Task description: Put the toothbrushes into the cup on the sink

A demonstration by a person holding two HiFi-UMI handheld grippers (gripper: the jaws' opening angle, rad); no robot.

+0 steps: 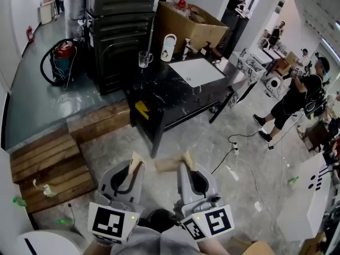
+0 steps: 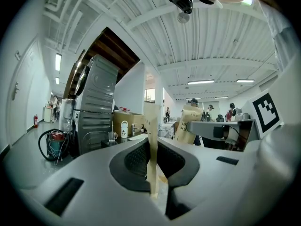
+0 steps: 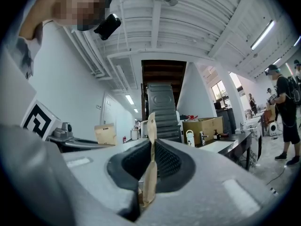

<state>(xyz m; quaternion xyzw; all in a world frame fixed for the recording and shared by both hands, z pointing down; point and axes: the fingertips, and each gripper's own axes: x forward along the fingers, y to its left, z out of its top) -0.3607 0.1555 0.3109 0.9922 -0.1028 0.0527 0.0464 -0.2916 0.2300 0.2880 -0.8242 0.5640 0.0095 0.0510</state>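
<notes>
Both grippers are held low in the head view, well short of the black table. My left gripper [image 1: 133,169] is shut on a toothbrush in a tan paper sleeve [image 1: 135,161]. In the left gripper view this sleeve [image 2: 151,140] stands edge-on between the jaws. My right gripper [image 1: 186,166] is shut on a second tan paper-sleeved toothbrush [image 1: 187,158], also edge-on in the right gripper view [image 3: 151,159]. The clear glass cup [image 1: 144,59] stands on the table [image 1: 159,97], left of the white sink [image 1: 197,70].
A white bottle [image 1: 168,47] and a cardboard box [image 1: 194,28] sit behind the sink. A black cabinet [image 1: 119,31] and a red vacuum [image 1: 64,57] stand at the left. Wooden pallets [image 1: 53,163] lie on the floor, cables [image 1: 234,153] to the right. A person [image 1: 295,97] stands far right.
</notes>
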